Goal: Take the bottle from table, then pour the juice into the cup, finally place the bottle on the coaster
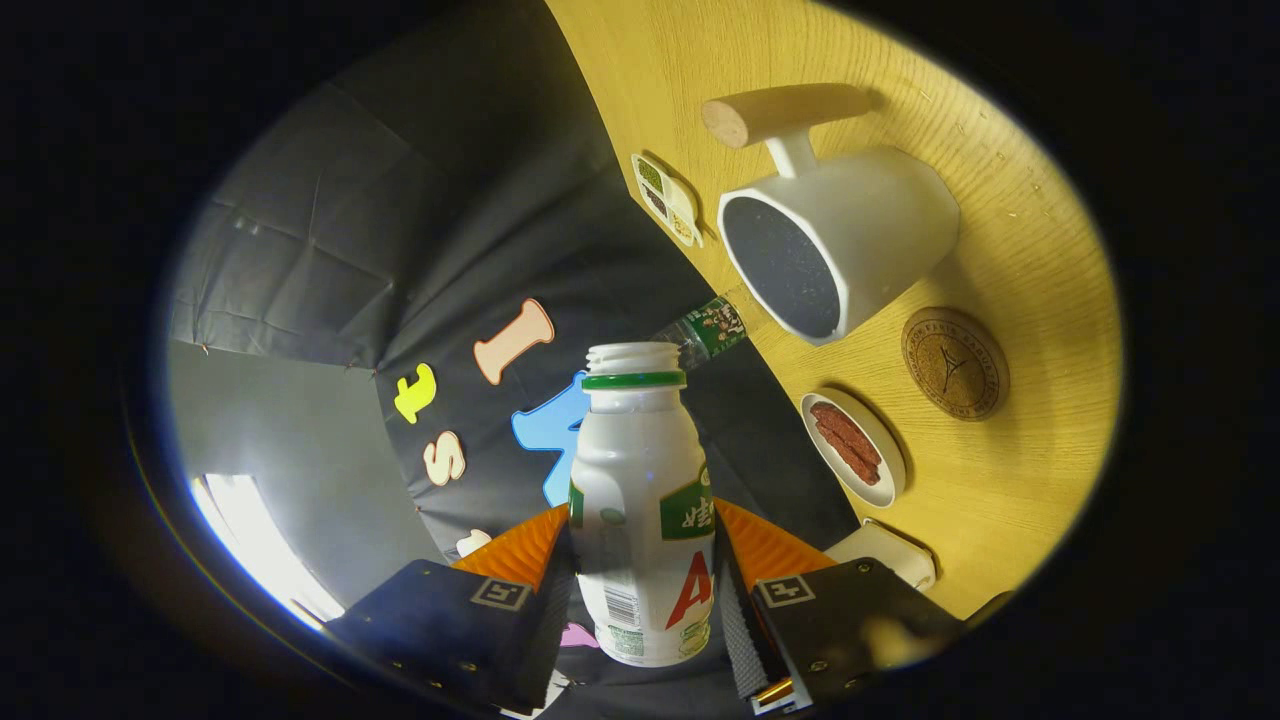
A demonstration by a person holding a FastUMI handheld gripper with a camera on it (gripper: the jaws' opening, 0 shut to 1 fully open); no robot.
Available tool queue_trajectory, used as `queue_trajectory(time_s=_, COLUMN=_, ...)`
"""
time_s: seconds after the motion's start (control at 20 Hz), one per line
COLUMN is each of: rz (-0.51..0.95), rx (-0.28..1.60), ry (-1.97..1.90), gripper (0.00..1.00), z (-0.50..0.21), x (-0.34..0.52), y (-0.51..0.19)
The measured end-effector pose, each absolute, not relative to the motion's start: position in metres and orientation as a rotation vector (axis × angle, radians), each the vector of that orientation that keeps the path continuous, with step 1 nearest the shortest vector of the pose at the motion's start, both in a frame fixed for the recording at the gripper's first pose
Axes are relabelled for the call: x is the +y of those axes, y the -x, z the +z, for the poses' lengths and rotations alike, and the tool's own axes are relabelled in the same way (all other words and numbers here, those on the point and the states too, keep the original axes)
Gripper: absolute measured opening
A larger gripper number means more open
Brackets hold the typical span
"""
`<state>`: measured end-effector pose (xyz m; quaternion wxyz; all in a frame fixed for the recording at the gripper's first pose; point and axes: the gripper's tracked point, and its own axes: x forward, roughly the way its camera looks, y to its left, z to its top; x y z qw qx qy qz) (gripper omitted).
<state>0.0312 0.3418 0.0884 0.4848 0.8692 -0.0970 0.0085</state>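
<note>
Small white plastic juice bottle [641, 510] with green neck ring and green-and-red label, cap off, sits pinched between the two fingers of the gripper [640, 590], both pads pressing its sides, mouth pointing forward beyond the fingertips. Whole view is rolled hard, so the light wooden table [1010, 520] stands off to the gripper's right, which suggests the bottle is tipped well over for the pour. White ceramic cup [840, 245] with a pale wooden peg handle lies ahead and right of the bottle mouth, its dark speckled inside facing the gripper; mouth and cup rim are near but apart. No juice stream visible. Round brown cork coaster [955, 362] sits beyond the cup, bare, with stamped lettering around its rim too small to read. White oval dish with reddish-brown strips [853, 447] lies just right of the fingers. Small white tray with green and dark compartments [667, 199] is far ahead past the cup. Judgement: pour step in hand; to do it well, bring the mouth over the cup opening before tilting further, keep the pinch firm, tilt slowly. Bottle label shows a big red "A" plus a barcode; other print unreadable.
</note>
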Motion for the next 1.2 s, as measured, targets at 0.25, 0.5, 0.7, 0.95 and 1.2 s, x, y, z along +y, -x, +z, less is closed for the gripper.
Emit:
queue_trajectory(time_s=0.25, rz=0.013, rx=-0.232, ry=-2.099, gripper=0.67, z=0.084, x=0.341, y=-0.033)
queue_trajectory(time_s=0.5, rz=-0.032, rx=-0.183, ry=-1.971, gripper=0.67, z=0.072, x=0.343, y=-0.036)
queue_trajectory(time_s=0.7, rz=-0.070, rx=-0.136, ry=-1.852, gripper=0.67, z=0.059, x=0.346, y=-0.036)
queue_trajectory(time_s=0.95, rz=-0.073, rx=-0.071, ry=-1.625, gripper=0.67, z=0.046, x=0.358, y=-0.038)
queue_trajectory(time_s=1.2, rz=-0.075, rx=-0.007, ry=-1.379, gripper=0.67, z=0.031, x=0.365, y=-0.035)
